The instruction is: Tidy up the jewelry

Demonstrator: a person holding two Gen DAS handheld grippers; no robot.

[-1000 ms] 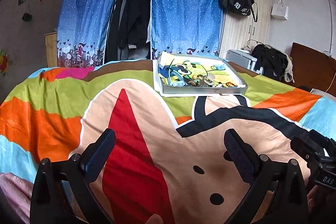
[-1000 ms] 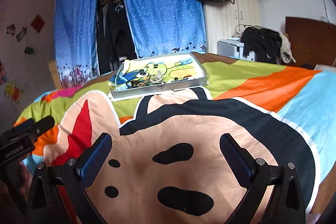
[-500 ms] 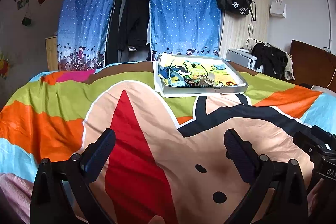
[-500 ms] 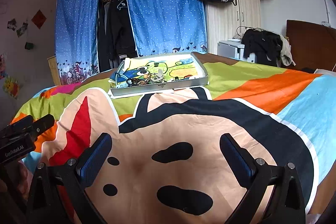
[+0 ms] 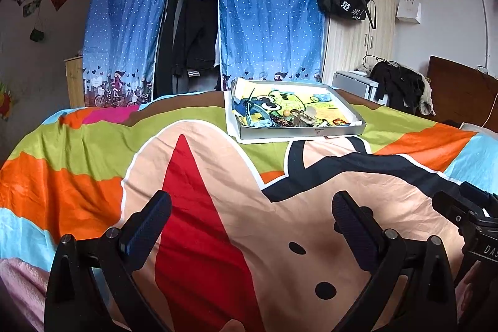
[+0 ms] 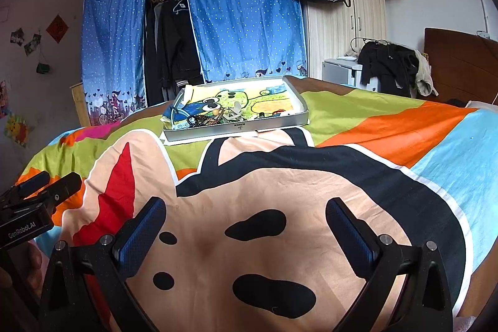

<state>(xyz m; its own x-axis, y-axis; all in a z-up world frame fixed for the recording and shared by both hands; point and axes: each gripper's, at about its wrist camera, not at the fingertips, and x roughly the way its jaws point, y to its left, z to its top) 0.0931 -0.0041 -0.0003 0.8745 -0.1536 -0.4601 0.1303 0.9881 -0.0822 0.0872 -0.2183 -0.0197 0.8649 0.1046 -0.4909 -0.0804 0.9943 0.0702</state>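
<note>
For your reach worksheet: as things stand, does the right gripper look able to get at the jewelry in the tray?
Probably yes. The right gripper is open and empty, the bedspread between it and the tray is bare, and the jewelry lies uncovered near the front wall.

The right gripper (image 6: 244, 224) hangs spread wide above the cartoon bedspread (image 6: 311, 176). Well beyond it, a shallow tray (image 6: 274, 119) rests on the bed, jewelry (image 6: 211, 118) heaped at its near-left corner.
</note>
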